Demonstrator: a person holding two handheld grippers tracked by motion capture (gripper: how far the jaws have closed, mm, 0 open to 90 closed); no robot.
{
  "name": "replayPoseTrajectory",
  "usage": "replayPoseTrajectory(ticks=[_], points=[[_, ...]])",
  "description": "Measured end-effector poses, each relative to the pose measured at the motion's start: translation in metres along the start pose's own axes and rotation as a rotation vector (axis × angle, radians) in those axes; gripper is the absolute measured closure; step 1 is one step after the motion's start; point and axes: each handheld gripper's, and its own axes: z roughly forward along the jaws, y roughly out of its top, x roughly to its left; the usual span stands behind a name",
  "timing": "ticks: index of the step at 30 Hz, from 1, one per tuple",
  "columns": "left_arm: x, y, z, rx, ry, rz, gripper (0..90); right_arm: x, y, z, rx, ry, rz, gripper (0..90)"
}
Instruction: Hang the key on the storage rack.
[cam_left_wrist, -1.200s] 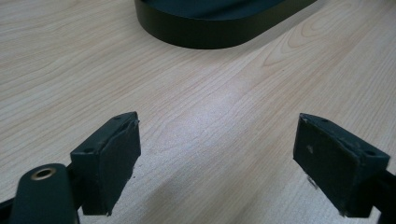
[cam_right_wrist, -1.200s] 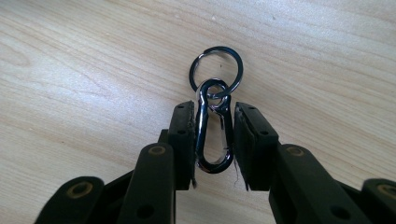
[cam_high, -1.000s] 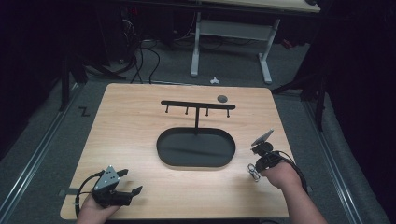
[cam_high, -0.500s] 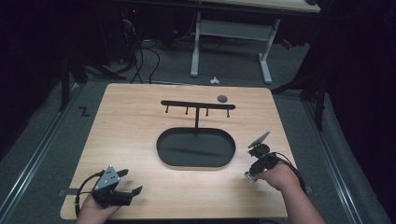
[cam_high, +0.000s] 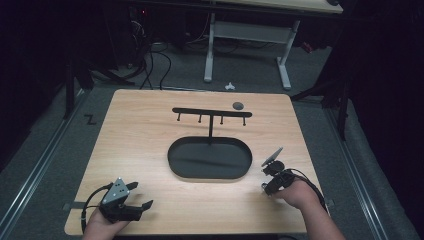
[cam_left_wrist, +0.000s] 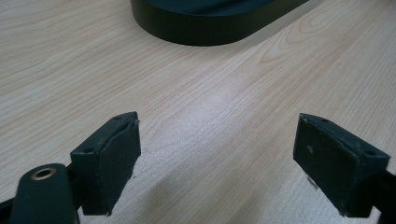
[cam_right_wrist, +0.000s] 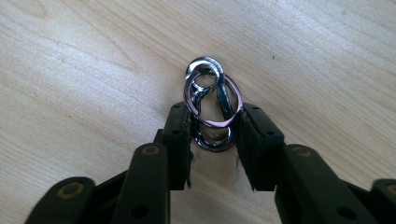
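Observation:
A shiny metal ring cluster (cam_right_wrist: 212, 100), a silver loop linked with a pinkish ring, sits between the black fingers (cam_right_wrist: 180, 140) of my right gripper (cam_right_wrist: 214, 135), which is shut on it just over the wood. In the high view that right gripper (cam_high: 266, 184) is near the table's front right, beside the black oval base (cam_high: 210, 159) of a T-shaped hook rack (cam_high: 212, 113). My left gripper (cam_high: 141, 195) rests at the front left corner, open and holding nothing; its pads (cam_left_wrist: 109, 154) stand far apart over bare wood.
A small grey round object (cam_high: 238, 105) lies behind the rack's right end. The oval base's dark wall (cam_left_wrist: 210, 28) is ahead of the left gripper. The wooden tabletop (cam_high: 140, 140) has dark floor, cables and a white desk frame (cam_high: 247, 37) beyond it.
My right gripper has shifted a little left and toward the front edge. The left gripper has stayed put.

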Motion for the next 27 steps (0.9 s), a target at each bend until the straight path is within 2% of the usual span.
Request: replayPoseTrajectory(ticks=[4,22,27], points=[[0.001,0.000,0.000,0.001,0.000,-0.003,15.5,0.001,0.000,0.000,0.001,0.003,-0.012,68.0],[0.001,0.000,0.000,-0.001,-0.002,-0.002,15.5,0.002,-0.001,-0.020,-0.052,0.002,0.033,68.2],[0.000,0.000,0.000,0.000,-0.002,-0.005,15.5,0.005,0.000,-0.027,-0.059,0.000,0.022,68.2]])
